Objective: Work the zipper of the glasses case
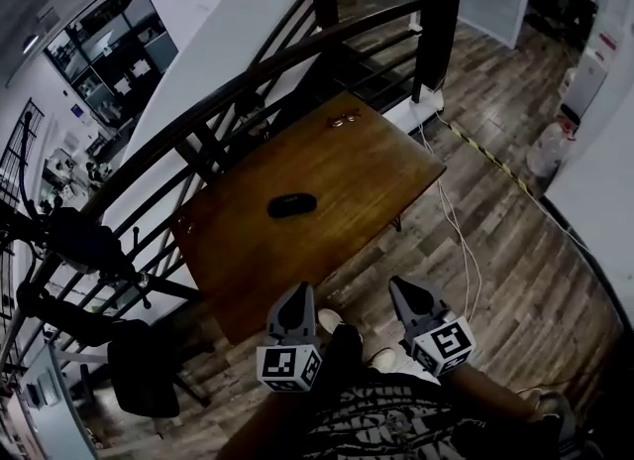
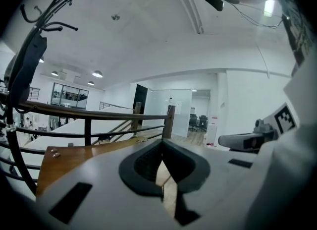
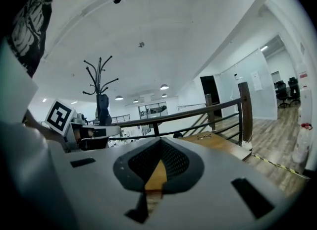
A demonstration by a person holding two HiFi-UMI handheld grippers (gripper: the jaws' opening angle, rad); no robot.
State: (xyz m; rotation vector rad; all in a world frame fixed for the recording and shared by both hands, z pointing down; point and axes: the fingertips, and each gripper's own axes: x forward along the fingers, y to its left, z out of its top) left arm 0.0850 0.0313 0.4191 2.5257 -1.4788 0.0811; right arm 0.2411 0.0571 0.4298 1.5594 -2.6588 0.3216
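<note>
While the single black glasses case (image 1: 292, 205) lies flat near the middle of the one wooden bench (image 1: 376, 175), at the centre of the head view, the two tools sit low in the frame, well apart from it. The left hand-held gripper (image 1: 294, 299) points up the frame with its tip close to the bench's lower edge, and the right hand-held gripper (image 1: 406, 289) is beside it at lower centre-right, over the plank floor (image 1: 515, 260). Each carries one marker cube, two in all: the left cube (image 1: 288, 367) and the right cube (image 1: 451, 341). In the left gripper view the jaws are pressed together, pad against pad, with the bench top showing beyond them; the right gripper view shows the same for the right pair, drawn tight to a single seam. One pair of glasses (image 1: 344, 121) rests at the bench's far end, toward the upper centre, well apart from the case. Two pale shoes (image 1: 330, 319) show between the tools at the bottom. A dark railing (image 1: 248, 76) runs along the bench's upper-left side, one black coat stand (image 1: 69, 240) is at the left edge, and one dark chair (image 1: 144, 379) is at lower left.
</note>
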